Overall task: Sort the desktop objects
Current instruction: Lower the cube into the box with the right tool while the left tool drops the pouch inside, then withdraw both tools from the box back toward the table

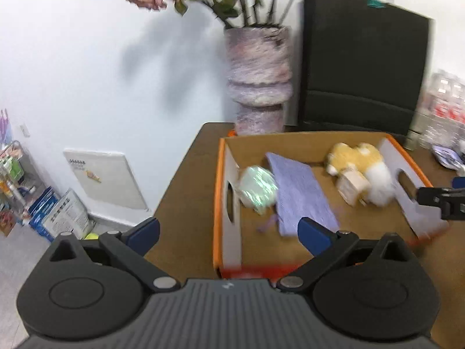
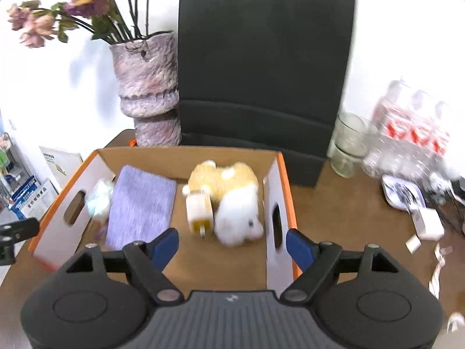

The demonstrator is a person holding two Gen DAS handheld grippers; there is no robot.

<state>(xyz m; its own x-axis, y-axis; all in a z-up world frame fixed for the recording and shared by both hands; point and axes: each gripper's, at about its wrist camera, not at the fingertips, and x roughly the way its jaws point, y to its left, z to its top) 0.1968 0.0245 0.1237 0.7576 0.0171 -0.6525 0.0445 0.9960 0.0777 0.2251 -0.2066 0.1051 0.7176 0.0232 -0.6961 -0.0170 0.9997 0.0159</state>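
Nearest, the left gripper (image 1: 229, 234) hangs with its jaws spread wide and nothing between them, above the near rim of the cardboard box (image 1: 228, 247); the right gripper (image 2: 232, 247) is likewise released and empty over the same box. Inside the box lie a purple cloth (image 2: 139, 206), an iridescent pouch (image 1: 257, 189) at its left, and a yellow-and-white plush toy (image 2: 232, 200) with a small white block (image 2: 199, 208) touching it. Behind the box on the brown table (image 2: 334, 203) stand a mottled pink vase (image 2: 148, 87) of dried flowers (image 2: 72, 8) and a black paper bag (image 2: 261, 72); a glass jar (image 2: 347, 142) and bottled water (image 2: 412, 125) sit further right.
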